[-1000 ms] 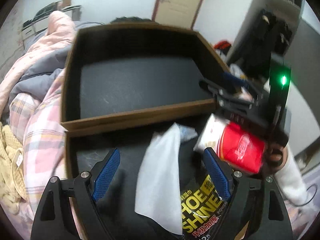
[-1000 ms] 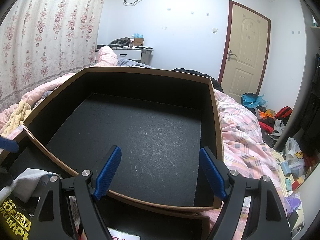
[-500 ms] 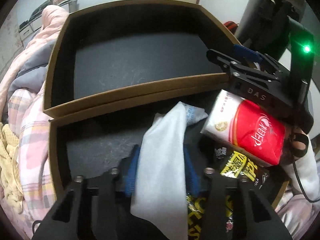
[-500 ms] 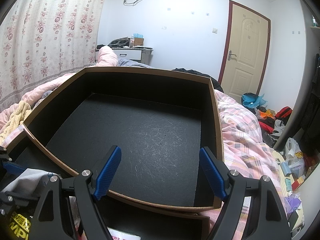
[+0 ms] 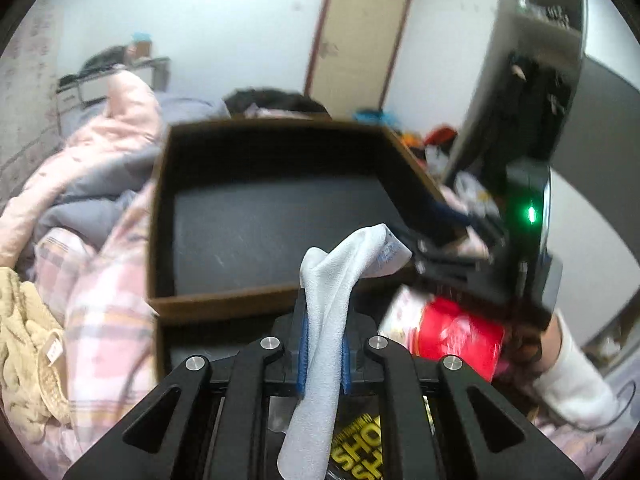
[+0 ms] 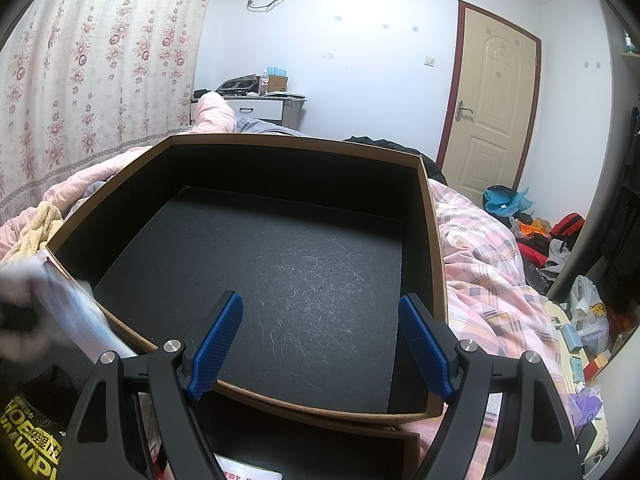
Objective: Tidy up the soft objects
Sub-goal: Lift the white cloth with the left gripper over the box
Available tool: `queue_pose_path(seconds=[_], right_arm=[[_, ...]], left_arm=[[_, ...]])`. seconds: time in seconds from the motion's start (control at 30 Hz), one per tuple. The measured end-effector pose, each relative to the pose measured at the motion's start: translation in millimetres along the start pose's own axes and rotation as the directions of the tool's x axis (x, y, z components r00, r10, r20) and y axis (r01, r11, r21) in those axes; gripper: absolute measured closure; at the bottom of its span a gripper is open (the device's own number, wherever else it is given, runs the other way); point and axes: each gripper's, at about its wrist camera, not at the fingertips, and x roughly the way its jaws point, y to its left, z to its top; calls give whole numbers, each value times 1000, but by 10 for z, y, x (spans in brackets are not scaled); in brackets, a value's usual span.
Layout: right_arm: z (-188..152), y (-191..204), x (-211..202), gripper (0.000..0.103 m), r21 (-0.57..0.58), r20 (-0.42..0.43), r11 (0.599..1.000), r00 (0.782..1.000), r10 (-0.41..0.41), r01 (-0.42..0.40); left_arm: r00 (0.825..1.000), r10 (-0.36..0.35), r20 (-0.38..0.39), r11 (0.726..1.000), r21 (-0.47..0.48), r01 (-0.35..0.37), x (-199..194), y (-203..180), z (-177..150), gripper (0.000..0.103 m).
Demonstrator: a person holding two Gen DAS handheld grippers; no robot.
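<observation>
My left gripper [image 5: 324,354] is shut on a white cloth [image 5: 332,292] and holds it up over the near box [image 5: 160,344], which holds a red tissue pack [image 5: 452,332] and a black-and-yellow shoe-shine packet [image 5: 360,448]. Beyond it lies an empty brown box with a black floor [image 5: 256,224]. My right gripper [image 6: 320,344] is open and empty, hovering over the near edge of that empty box [image 6: 436,264]. The cloth shows blurred at the left edge of the right wrist view [image 6: 68,308]. The right gripper's body also shows in the left wrist view [image 5: 480,256].
The boxes sit on a bed with a pink plaid quilt [image 6: 480,248] and pink and grey bedding [image 5: 92,184]. A beige knitted item [image 5: 28,348] lies at the left. Clutter covers the floor at the right [image 6: 560,240]. A door [image 6: 492,100] stands behind.
My left gripper closed on the white cloth and lifted it out of the near box. The right gripper has stayed still and open.
</observation>
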Motion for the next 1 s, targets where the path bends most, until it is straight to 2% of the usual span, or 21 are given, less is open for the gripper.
queue_pose_path(seconds=[0.2, 0.33, 0.4, 0.6, 0.77, 0.87, 1.0], right_arm=[[0, 1, 0, 25, 0, 0, 1000, 1000, 0, 0], [0, 4, -1, 25, 0, 0, 1000, 1000, 0, 0], [0, 3, -1, 25, 0, 0, 1000, 1000, 0, 0], [2, 7, 0, 25, 0, 0, 1000, 1000, 0, 0], [3, 4, 1, 25, 0, 0, 1000, 1000, 0, 0], [2, 0, 1, 25, -1, 0, 1000, 1000, 0, 0], [2, 1, 1, 25, 0, 0, 1000, 1000, 0, 0]], left_arm=[[988, 61, 141, 996, -72, -51, -100, 160, 197, 95], [963, 119, 242, 992, -78, -102, -107, 144, 366, 95], [951, 160, 263, 986, -96, -139, -60, 171, 441, 95], [963, 168, 211, 975, -177, -131, 212, 369, 491, 95], [969, 207, 138, 974, -125, -190, 403, 329, 317, 94], [982, 179, 65, 979, -113, -171, 514, 343, 279, 94], [982, 168, 81, 980, -124, -157, 478, 363, 241, 94]])
